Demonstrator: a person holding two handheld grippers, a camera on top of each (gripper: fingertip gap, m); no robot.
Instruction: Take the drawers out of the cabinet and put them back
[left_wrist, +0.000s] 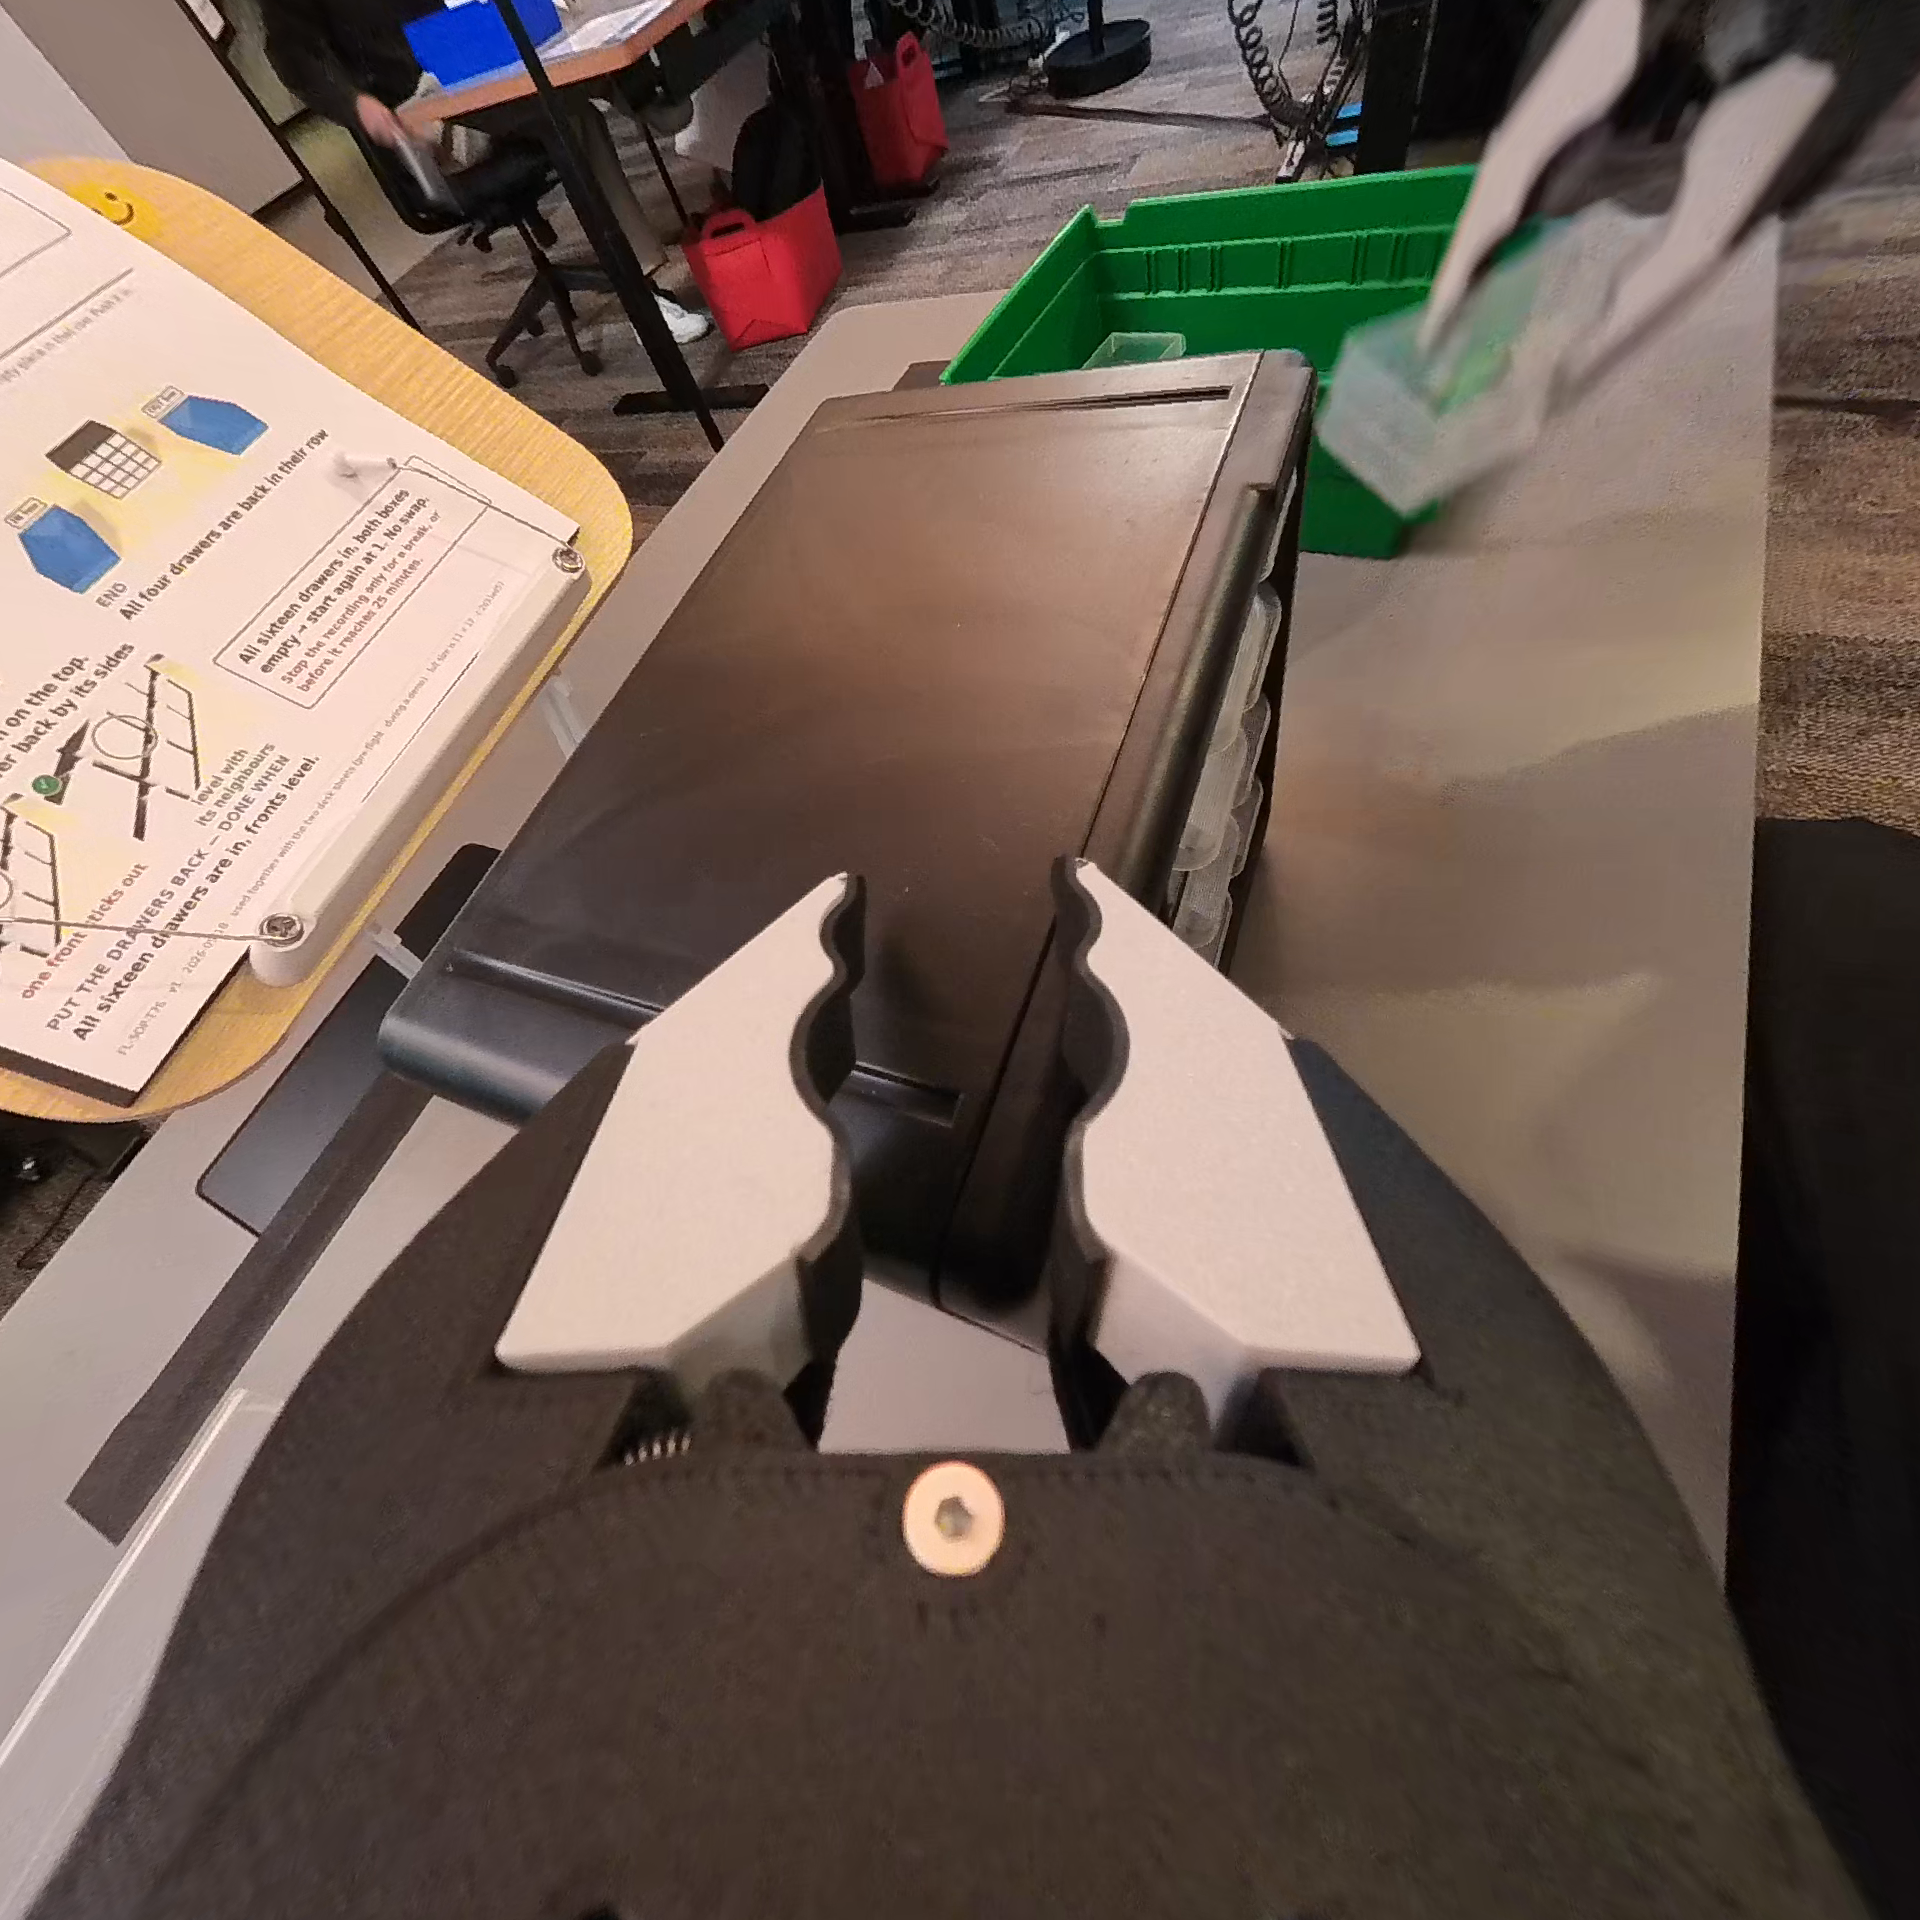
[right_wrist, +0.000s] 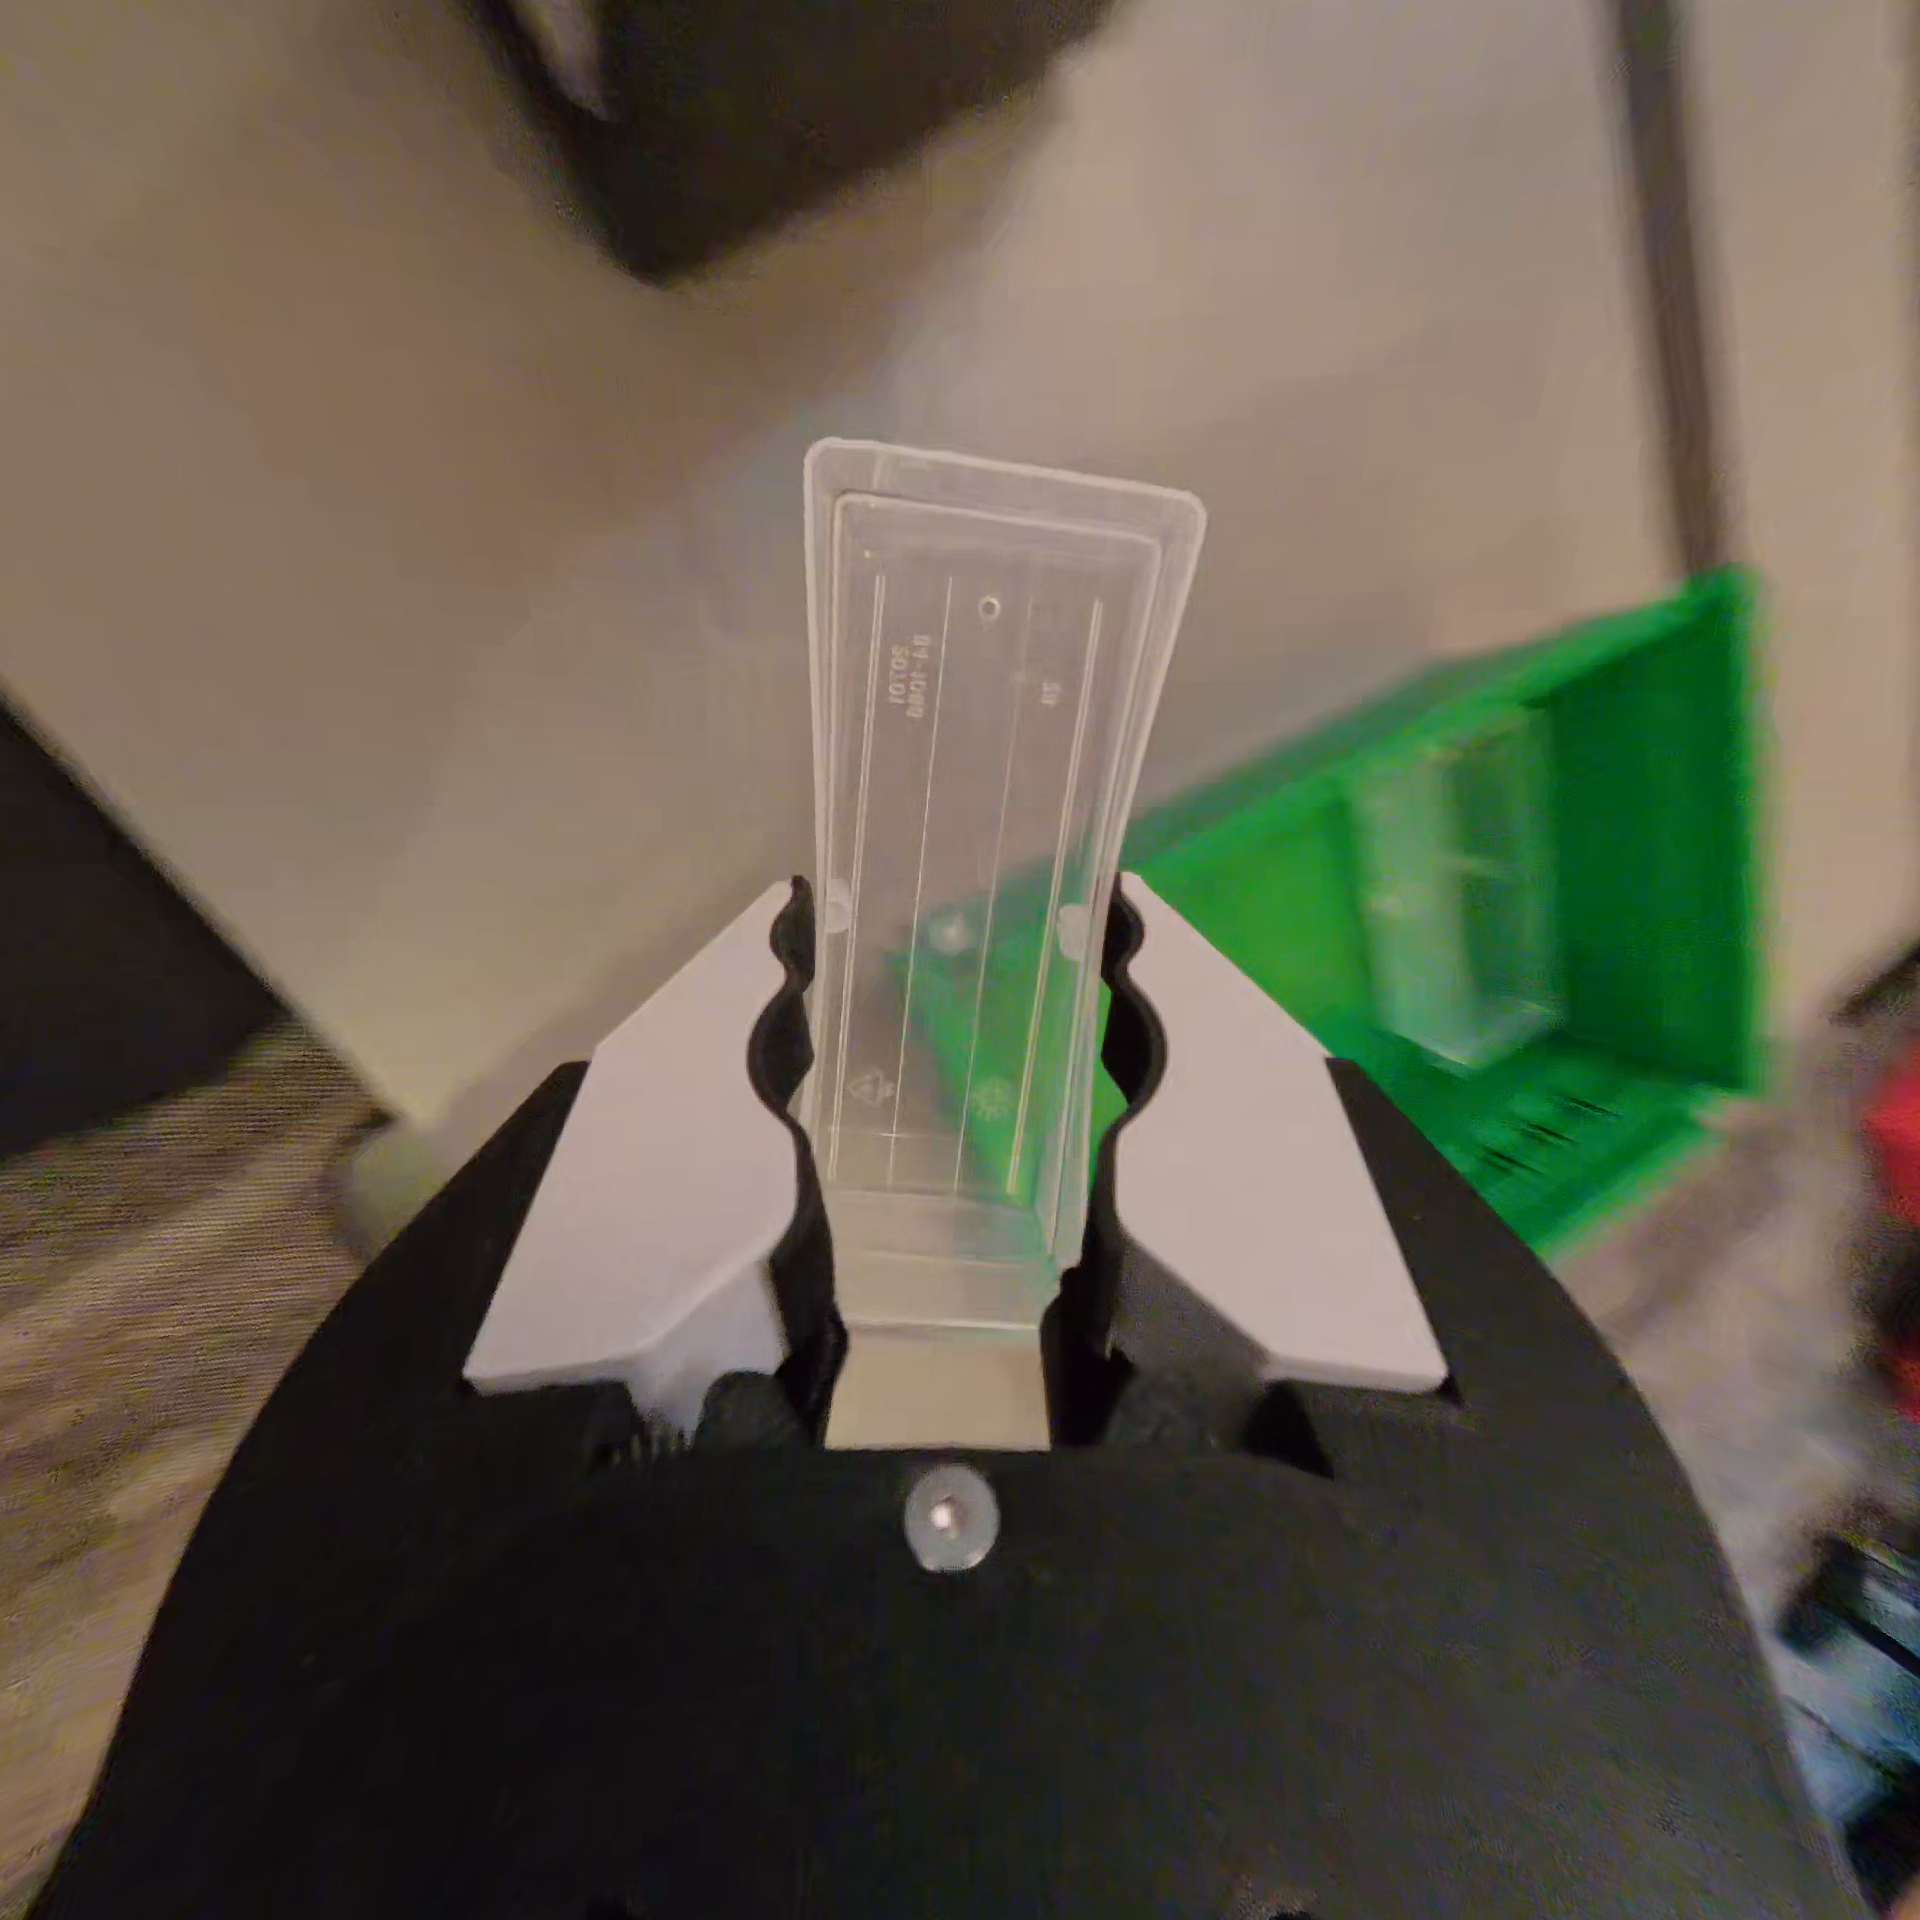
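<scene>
The black cabinet (left_wrist: 935, 623) lies on the grey table (left_wrist: 1507, 831), with clear drawer fronts (left_wrist: 1247, 748) along its right side. My left gripper (left_wrist: 956, 894) is closed around the cabinet's near right corner, and the cabinet fills the gap between its fingers. My right gripper (right_wrist: 956, 894) is shut on a clear plastic drawer (right_wrist: 987, 779) and grips its two long sides. In the left wrist view the right gripper (left_wrist: 1558, 239) holds that drawer (left_wrist: 1423, 405) in the air, above the table by the cabinet's far right corner.
A green bin (left_wrist: 1247, 260) stands behind the cabinet, also seen in the right wrist view (right_wrist: 1621, 883), with a clear drawer (right_wrist: 1455, 904) in it. An instruction sheet (left_wrist: 208, 571) on a wooden board lies to the left. Red bags (left_wrist: 758, 270) and chairs stand on the floor beyond.
</scene>
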